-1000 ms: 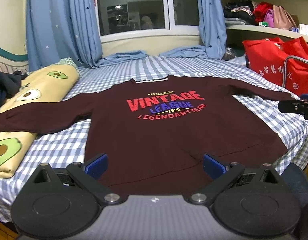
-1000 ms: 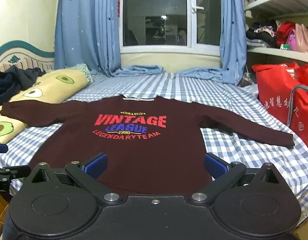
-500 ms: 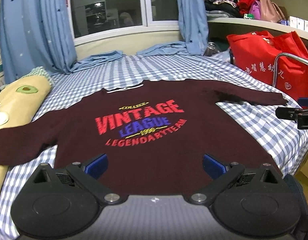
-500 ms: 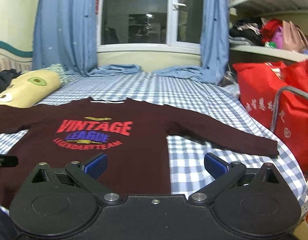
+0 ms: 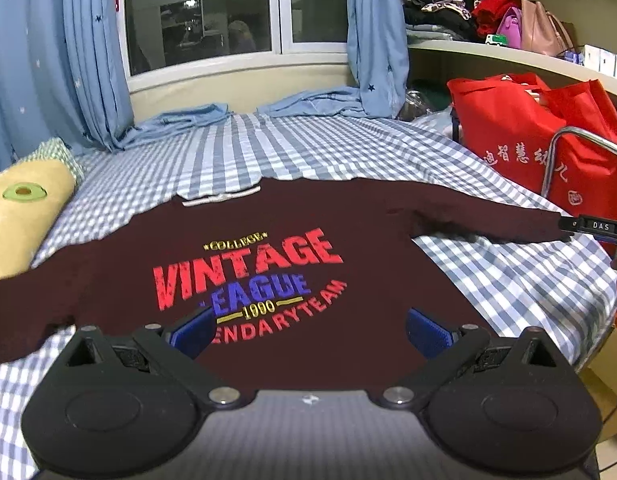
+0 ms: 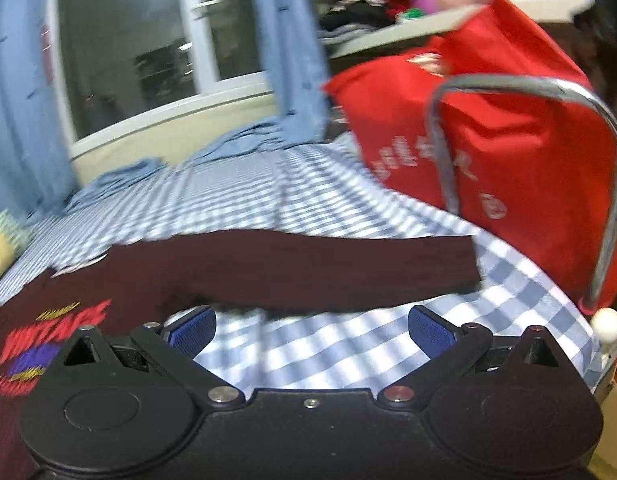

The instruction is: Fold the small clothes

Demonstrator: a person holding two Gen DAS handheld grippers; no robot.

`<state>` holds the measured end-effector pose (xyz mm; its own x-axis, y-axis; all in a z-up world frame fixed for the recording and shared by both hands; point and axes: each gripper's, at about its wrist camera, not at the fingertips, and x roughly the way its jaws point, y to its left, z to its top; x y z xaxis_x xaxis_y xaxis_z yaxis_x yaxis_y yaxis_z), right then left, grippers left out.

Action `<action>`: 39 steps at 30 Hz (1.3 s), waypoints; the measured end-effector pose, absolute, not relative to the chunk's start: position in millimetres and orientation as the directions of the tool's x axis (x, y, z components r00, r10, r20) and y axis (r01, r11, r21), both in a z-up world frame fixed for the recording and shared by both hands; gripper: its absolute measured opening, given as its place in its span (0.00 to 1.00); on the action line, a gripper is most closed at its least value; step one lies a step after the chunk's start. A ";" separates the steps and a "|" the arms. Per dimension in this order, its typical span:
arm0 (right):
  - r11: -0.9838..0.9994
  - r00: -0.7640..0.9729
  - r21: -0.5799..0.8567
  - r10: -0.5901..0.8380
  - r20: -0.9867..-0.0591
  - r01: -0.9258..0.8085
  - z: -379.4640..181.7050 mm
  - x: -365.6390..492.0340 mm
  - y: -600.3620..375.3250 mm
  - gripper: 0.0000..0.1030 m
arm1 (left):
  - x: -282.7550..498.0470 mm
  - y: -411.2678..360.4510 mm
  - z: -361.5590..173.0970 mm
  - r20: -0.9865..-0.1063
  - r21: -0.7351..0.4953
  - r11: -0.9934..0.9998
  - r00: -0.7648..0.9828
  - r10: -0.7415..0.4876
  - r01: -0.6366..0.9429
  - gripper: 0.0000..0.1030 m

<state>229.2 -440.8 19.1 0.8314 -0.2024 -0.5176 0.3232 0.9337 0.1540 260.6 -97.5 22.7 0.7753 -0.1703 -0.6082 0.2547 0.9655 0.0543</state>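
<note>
A dark maroon long-sleeved sweatshirt (image 5: 348,264) with a red and blue "VINTAGE LEAGUE" print lies flat, front up, on the blue checked bed (image 5: 308,148), both sleeves spread out. My left gripper (image 5: 308,330) hovers open over its lower front, nothing between the blue pads. My right gripper (image 6: 310,328) is open above bare sheet just in front of the sweatshirt's right sleeve (image 6: 348,268), whose cuff ends at the right near the bed edge. The right wrist view is motion-blurred. A part of the right gripper (image 5: 596,226) shows at the left view's right edge.
Red shopping bags (image 5: 524,136) and a metal chair frame (image 6: 528,92) stand close by the bed's right edge. An avocado-print pillow (image 5: 24,208) lies at the left. Blue curtains (image 5: 68,52) and a window are behind; shelves with bags at the upper right.
Both grippers have moved forward and rightward. The left one now sits closer over the print; the right one swung toward the right sleeve and the red bags. Both stayed open.
</note>
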 end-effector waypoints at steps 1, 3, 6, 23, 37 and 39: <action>0.928 0.830 0.160 -0.210 -0.517 0.335 14.3 233.5 -450.9 0.95 | 261.9 -99.0 23.8 -0.606 0.068 0.966 0.779 -0.160 0.251 0.99; 0.914 0.823 0.190 -0.214 -0.526 0.358 4.1 242.8 -472.0 0.92 | 263.2 -100.6 25.1 -0.605 0.086 0.968 0.784 -0.138 0.237 0.99; 0.877 0.814 0.263 -0.210 -0.542 0.402 -15.5 258.3 -503.0 0.87 | 267.2 -100.0 25.3 -0.615 0.077 0.973 0.778 -0.127 0.220 0.99; 0.670 0.826 0.519 -0.270 -0.495 0.530 -92.1 333.0 -608.9 0.22 | 256.6 -56.4 37.2 -0.627 0.074 0.995 0.779 -0.006 0.067 0.99; 0.981 0.941 0.057 -0.163 -0.295 0.188 107.1 406.2 -411.6 0.08 | 241.5 11.8 40.3 -0.562 -0.041 0.999 0.827 -0.036 0.016 0.99; 0.994 0.956 0.004 -0.107 -0.274 0.112 130.2 430.5 -359.0 0.08 | 235.1 29.1 40.3 -0.554 -0.051 0.999 0.833 -0.017 -0.013 0.99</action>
<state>430.5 -359.0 130.2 0.9558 -0.1069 -0.2740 0.1124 0.9937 0.0042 235.1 29.1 40.3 0.8326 -0.0172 -0.5537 -0.0132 0.9986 -0.0507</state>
